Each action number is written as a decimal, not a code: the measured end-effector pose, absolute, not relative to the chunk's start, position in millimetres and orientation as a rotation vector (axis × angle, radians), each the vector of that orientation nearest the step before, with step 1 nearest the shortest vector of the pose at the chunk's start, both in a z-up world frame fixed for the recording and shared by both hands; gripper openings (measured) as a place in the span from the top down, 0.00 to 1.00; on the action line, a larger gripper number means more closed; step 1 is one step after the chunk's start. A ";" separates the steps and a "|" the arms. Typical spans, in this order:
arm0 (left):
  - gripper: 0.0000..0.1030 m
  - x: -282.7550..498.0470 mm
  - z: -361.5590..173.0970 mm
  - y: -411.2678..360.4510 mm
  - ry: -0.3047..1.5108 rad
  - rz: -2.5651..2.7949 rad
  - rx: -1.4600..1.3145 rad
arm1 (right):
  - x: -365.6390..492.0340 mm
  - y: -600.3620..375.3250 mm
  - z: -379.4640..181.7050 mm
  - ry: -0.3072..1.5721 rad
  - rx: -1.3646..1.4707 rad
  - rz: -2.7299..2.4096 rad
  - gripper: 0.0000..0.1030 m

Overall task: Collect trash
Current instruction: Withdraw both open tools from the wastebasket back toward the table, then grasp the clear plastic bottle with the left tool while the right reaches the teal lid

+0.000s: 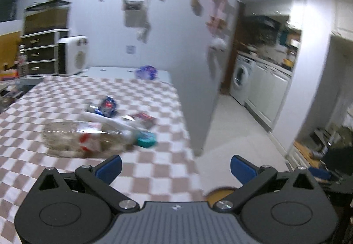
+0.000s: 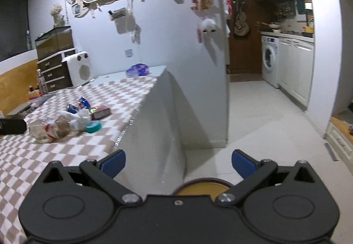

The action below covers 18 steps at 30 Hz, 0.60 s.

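Observation:
Trash lies in a pile on the checkered tablecloth [image 1: 154, 169] [image 2: 44, 155]. A crushed clear plastic bottle [image 1: 81, 138] [image 2: 51, 130] with a red label lies nearest, with a teal round lid [image 1: 146, 139] [image 2: 93, 127] beside it. Behind them lie white crumpled paper [image 1: 110, 121] [image 2: 80, 119], a blue wrapper [image 1: 108, 107] [image 2: 83, 101] and a dark red packet [image 1: 143, 119] [image 2: 100, 112]. My left gripper [image 1: 176, 169] is open, just short of the bottle, holding nothing. My right gripper [image 2: 178, 164] is open, past the table's corner over the floor, with nothing between its fingers.
A purple-blue plastic bag [image 1: 146, 72] [image 2: 138, 69] sits at the table's far end near a white heater [image 1: 74, 55] [image 2: 78, 67]. A white wall juts out right of the table. A round brown-rimmed bin [image 2: 204, 186] [image 1: 220, 194] shows below the grippers. Washing machine [image 2: 270, 60] stands beyond the tiled floor.

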<state>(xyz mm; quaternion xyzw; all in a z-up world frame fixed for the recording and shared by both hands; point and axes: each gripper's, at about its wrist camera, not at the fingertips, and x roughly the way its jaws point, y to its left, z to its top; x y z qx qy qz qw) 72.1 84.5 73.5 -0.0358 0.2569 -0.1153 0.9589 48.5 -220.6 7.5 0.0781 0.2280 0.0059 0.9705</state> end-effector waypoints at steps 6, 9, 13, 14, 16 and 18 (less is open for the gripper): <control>0.00 115.7 61.9 137.6 0.542 -0.088 -0.194 | 84.1 -184.3 1.4 0.417 0.165 0.046 0.00; 0.00 141.9 48.8 157.8 0.582 -0.033 -0.323 | 99.9 -168.2 -1.5 0.395 0.177 0.069 0.00; 0.00 179.2 24.5 169.2 0.615 0.014 -0.507 | 119.9 -149.0 -7.0 0.378 0.166 0.088 0.00; 0.00 186.9 18.4 171.6 0.623 0.030 -0.552 | 126.5 -144.6 -8.9 0.377 0.159 0.091 0.00; 0.00 204.9 2.9 175.7 0.656 0.059 -0.642 | 136.7 -137.1 -13.4 0.382 0.151 0.103 0.00; 0.00 218.9 -11.1 178.2 0.672 0.095 -0.709 | 147.0 -132.0 -17.7 0.391 0.148 0.123 0.00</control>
